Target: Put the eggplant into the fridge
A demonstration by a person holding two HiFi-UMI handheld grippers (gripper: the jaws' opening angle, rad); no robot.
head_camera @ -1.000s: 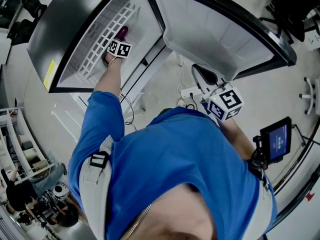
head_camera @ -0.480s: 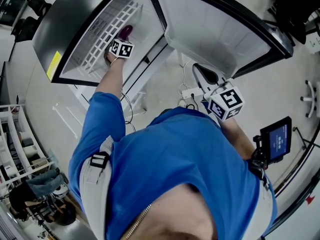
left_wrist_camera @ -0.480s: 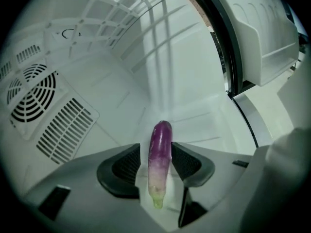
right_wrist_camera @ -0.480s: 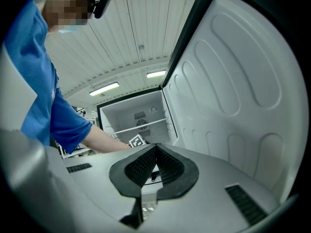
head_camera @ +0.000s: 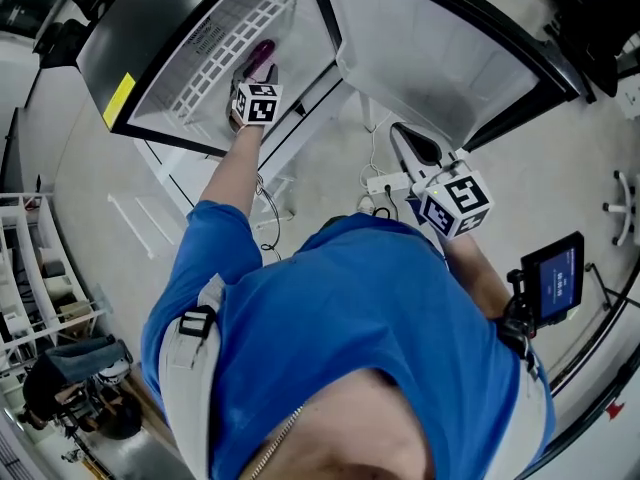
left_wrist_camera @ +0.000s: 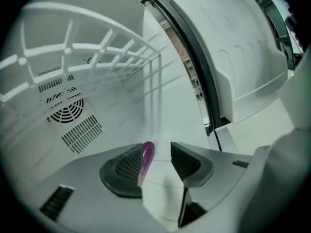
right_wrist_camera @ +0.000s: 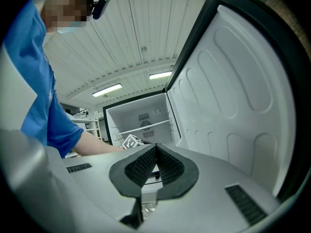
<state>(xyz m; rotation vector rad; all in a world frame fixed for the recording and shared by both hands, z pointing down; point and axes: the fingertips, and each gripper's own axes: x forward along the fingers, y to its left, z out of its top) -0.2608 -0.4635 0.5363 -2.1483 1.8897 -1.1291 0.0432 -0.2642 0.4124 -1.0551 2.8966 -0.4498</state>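
Reaching into the open fridge [head_camera: 140,28], the left gripper [left_wrist_camera: 158,148] has its jaws apart with nothing clamped between them. The eggplant [left_wrist_camera: 147,154] is inside the fridge compartment, lower than the white wire shelf [left_wrist_camera: 97,47]. It shows up as a purple sliver right at the tip of the jaw on the left of the left gripper view. Can't tell if it's actually touching that jaw. The round vent [left_wrist_camera: 65,108] is on the back wall. The right gripper [right_wrist_camera: 155,147] hangs outside by the fridge door [head_camera: 430,58], jaws pressed together and empty, pointing at the fridge.
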